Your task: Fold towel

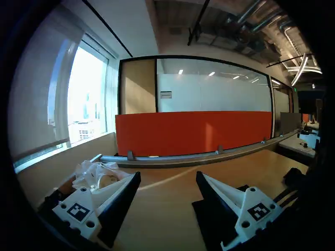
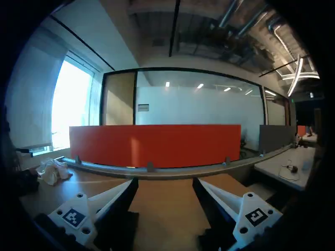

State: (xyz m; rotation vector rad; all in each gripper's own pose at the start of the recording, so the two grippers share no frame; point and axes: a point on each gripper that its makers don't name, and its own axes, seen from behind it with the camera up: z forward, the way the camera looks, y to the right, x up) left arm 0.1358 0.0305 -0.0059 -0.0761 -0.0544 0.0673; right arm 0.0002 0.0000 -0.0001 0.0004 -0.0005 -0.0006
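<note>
Spreading beneath both pairs, the wooden tabletop [image 1: 167, 209] runs to an orange divider [image 1: 192, 131]. A dark flat cloth [image 1: 204, 219], probably the towel, lies low and just right of centre under the left tongs [image 1: 167, 173]; its long axis is hidden. The right tongs [image 2: 164, 180] hover over similar dark patches. Both pairs gape wide, empty. Crumpled white plastic [image 1: 96, 173] sits off left, well apart.

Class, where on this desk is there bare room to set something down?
Free: the desk between the left gripper and the divider. Crowded: around the bag by the window, and the dark items opposite.
</note>
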